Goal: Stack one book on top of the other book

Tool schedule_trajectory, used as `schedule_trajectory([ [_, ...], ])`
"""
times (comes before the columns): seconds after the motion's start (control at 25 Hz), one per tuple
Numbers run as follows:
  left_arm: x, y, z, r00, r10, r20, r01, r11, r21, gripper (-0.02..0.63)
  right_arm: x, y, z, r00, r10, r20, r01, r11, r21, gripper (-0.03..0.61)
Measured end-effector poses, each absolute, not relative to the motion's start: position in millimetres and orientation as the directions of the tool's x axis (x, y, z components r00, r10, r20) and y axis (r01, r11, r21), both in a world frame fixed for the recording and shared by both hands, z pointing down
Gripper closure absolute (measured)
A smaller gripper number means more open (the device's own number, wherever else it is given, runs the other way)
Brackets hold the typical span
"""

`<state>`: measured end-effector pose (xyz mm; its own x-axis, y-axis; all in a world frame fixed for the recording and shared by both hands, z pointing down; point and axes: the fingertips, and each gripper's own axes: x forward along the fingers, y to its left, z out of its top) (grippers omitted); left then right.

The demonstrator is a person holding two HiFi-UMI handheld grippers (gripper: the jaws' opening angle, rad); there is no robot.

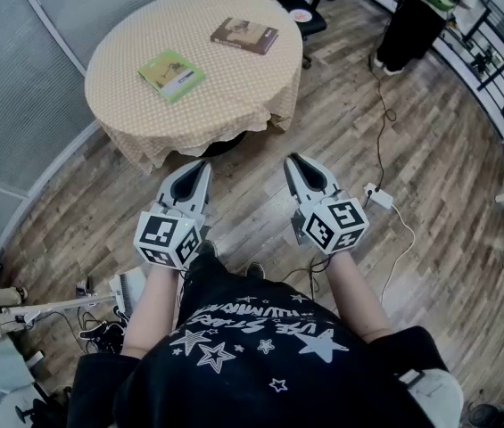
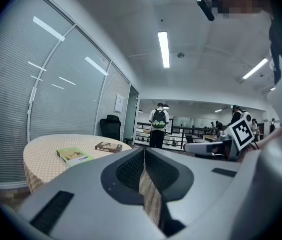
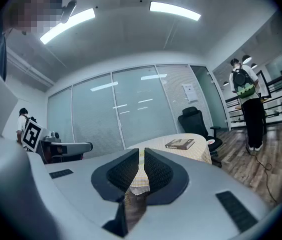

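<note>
A green book (image 1: 171,74) and a brown book (image 1: 244,35) lie apart on the round table (image 1: 136,119) with a checked cloth. Both grippers are held over the wooden floor, well short of the table. My left gripper (image 1: 202,165) is shut and empty, pointing at the table. My right gripper (image 1: 293,160) is likewise shut with nothing in it. The left gripper view shows the green book (image 2: 73,155) and the brown book (image 2: 108,146) beyond the closed jaws. The right gripper view shows the brown book (image 3: 179,144) on the table's far part.
A person with a backpack (image 1: 421,16) stands at the back right by a railing. A black office chair (image 1: 301,3) is behind the table. A power strip and cables (image 1: 376,194) lie on the floor to the right. Glass walls with blinds (image 1: 28,69) curve along the left.
</note>
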<state>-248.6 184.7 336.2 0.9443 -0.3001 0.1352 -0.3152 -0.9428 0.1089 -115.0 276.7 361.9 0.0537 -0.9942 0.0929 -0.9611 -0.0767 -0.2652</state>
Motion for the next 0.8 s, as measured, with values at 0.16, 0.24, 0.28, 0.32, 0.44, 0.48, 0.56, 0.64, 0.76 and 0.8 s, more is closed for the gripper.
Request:
schedule_trajectory([
  [0.16,-246.6,183.2,333.8,0.945,-0.302,0.122,-0.315,-0.943,0.108,0.597,-113.9,275.8,360.9,0.060,-0.994,0.090,-0.961,-0.082,-0.264,0.529],
  [0.24,-246.6,182.8,335.0,0.945,-0.303,0.126,-0.316,-0.943,0.107,0.597,-114.1,274.4,360.8,0.062,-0.994,0.089,-0.961,-0.083,-0.264,0.529],
  [0.28,-246.8,182.8,335.5,0.944,-0.303,0.127,-0.317,-0.942,0.107,0.597,-113.9,273.9,360.7,0.063,-0.994,0.088,-0.961,-0.084,-0.264,0.529],
  [0.32,-247.1,183.0,336.0,0.944,-0.304,0.128,-0.318,-0.942,0.107,0.597,-113.4,273.6,360.5,0.064,-0.994,0.088,-0.961,-0.086,-0.264,0.529],
  [0.44,-247.9,183.0,336.9,0.944,-0.304,0.128,-0.318,-0.941,0.113,0.597,-111.2,274.0,359.7,0.073,-0.994,0.087,-0.960,-0.093,-0.264,0.529],
  [0.48,-248.2,183.0,337.0,0.944,-0.304,0.128,-0.318,-0.941,0.115,0.597,-110.5,274.7,359.4,0.076,-0.993,0.086,-0.960,-0.096,-0.263,0.529],
  [0.56,-248.9,183.5,337.3,0.944,-0.305,0.129,-0.320,-0.940,0.116,0.597,-109.4,277.4,359.8,0.082,-0.993,0.086,-0.959,-0.102,-0.264,0.529],
  [0.64,-249.2,184.9,337.5,0.943,-0.306,0.130,-0.321,-0.940,0.116,0.597,-108.6,280.7,361.9,0.088,-0.992,0.091,-0.957,-0.110,-0.269,0.529],
  [0.76,-248.8,187.1,337.3,0.942,-0.308,0.133,-0.323,-0.939,0.115,0.597,-110.1,284.2,364.3,0.090,-0.991,0.096,-0.952,-0.114,-0.284,0.529],
  [0.8,-248.8,188.3,337.2,0.942,-0.308,0.133,-0.324,-0.939,0.116,0.597,-112.2,285.6,362.7,0.085,-0.992,0.090,-0.951,-0.107,-0.290,0.529],
])
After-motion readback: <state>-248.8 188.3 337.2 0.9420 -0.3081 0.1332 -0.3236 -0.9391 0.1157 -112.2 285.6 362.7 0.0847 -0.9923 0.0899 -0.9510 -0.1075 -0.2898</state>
